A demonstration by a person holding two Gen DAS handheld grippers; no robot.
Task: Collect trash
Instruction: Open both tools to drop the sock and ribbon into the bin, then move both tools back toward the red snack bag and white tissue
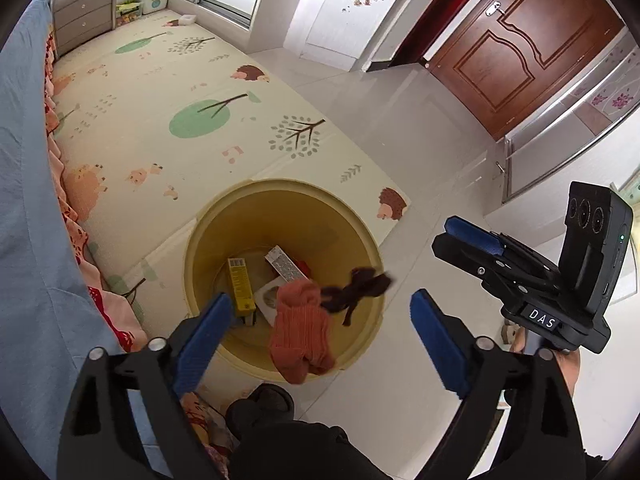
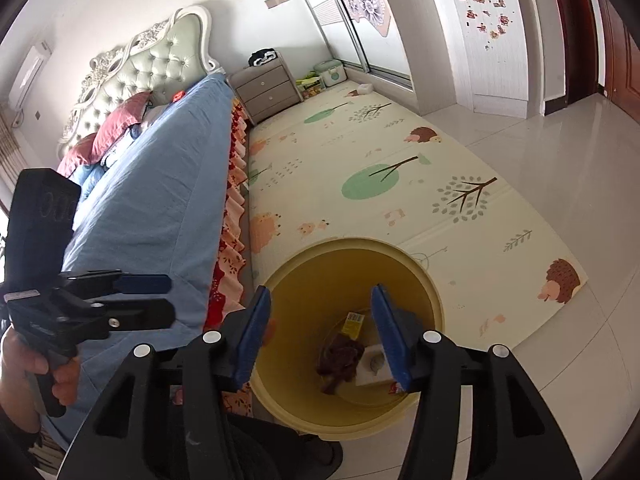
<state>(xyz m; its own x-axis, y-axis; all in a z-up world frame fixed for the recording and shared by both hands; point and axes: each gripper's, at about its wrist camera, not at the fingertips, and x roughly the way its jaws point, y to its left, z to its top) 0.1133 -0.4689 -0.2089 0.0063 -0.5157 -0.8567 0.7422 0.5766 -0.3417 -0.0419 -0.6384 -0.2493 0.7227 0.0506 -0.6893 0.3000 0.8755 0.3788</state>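
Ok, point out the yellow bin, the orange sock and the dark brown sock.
yellow bin [image 1: 320, 196]: left wrist view, far rim.
orange sock [image 1: 300, 328]: left wrist view, ribbed middle.
dark brown sock [image 1: 356, 286]: left wrist view, bunched middle.

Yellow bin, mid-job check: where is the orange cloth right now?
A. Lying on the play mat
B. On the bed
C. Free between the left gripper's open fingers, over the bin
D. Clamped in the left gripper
C: in the left wrist view the orange cloth sits over the yellow bin, untouched by the wide-open left gripper.
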